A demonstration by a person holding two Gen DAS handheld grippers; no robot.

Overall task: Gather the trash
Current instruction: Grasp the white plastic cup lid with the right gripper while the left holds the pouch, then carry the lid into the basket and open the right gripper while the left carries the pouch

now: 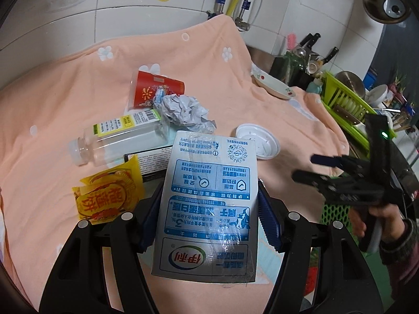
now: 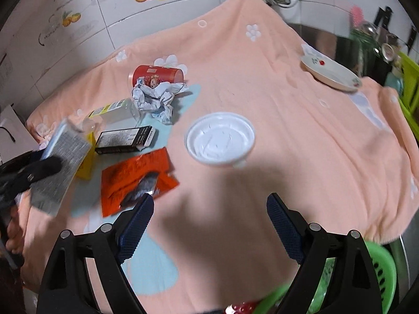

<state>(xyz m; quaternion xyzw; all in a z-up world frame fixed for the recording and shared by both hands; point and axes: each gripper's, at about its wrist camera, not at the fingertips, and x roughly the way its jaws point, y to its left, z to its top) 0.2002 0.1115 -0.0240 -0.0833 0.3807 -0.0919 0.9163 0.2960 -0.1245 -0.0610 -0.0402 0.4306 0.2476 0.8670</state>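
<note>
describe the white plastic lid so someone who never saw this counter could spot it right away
Start from the peach cloth spread over the counter. The white plastic lid lies alone near the cloth's middle, apart to the right of the trash pile with the crumpled paper and red cup. It is the only round, plain white, shallow piece; the patterned dish sits farther off at the edge.

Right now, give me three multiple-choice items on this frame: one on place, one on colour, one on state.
1. Where does the white plastic lid lie?
A. on the peach cloth
B. in the green basket
C. on the flowered plate

2. What colour is the torn snack wrapper nearest the right tool?
A. blue
B. orange-red
C. white

3. What is the left tool doing?
A. open and empty
B. gripping the milk carton
C. gripping the clear bottle

Answers: 1 A, it sits on bare cloth; 2 B, orange-red foil by the left finger; 3 B, both pads press the carton's sides.
</note>
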